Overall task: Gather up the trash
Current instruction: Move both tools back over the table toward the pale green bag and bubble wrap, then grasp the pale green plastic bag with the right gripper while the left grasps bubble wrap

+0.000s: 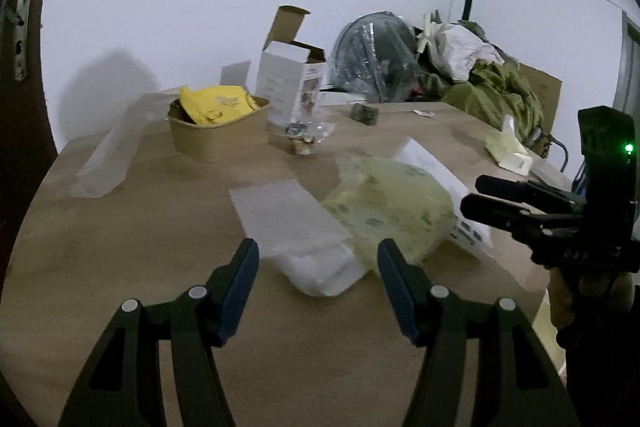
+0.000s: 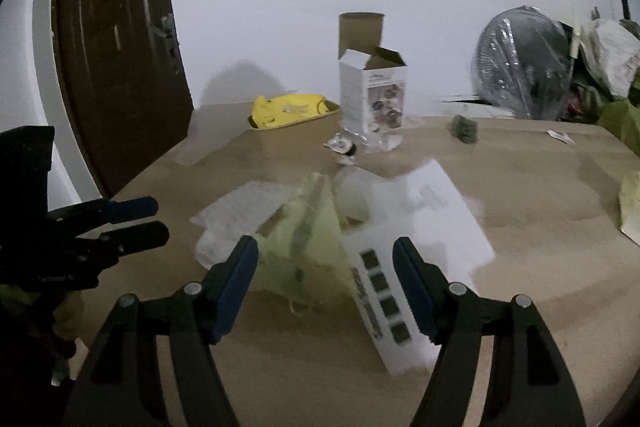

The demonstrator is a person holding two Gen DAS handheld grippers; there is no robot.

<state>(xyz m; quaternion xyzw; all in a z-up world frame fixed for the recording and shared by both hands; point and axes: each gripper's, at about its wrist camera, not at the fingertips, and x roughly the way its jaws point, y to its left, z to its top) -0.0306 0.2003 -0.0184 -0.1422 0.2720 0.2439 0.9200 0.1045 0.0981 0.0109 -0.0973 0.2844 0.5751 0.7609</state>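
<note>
Table (image 1: 120, 307), wood-top, strewn with trash. Green bag (image 1: 396, 207), crumpled, at table centre; landmark. Left gripper (image 1: 318, 251): jaws apart, empty, just short of the bag and over a clear wrapper (image 1: 296, 227) touching its left side. Right gripper (image 2: 325, 251): jaws apart, empty, the bag directly before them. White leaflet (image 2: 432, 227) under the bag's right edge. Paper bowl (image 1: 218, 135) with yellow wrapper (image 1: 216, 103) behind-left of the bag.

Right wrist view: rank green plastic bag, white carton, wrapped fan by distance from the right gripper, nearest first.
1. Green plastic bag: between the open fingers of the right gripper, on the table.
2. White carton: mid-table, upright, flaps open, straight ahead.
3. Wrapped fan: far right, behind the table's back edge, by the wall.
</note>
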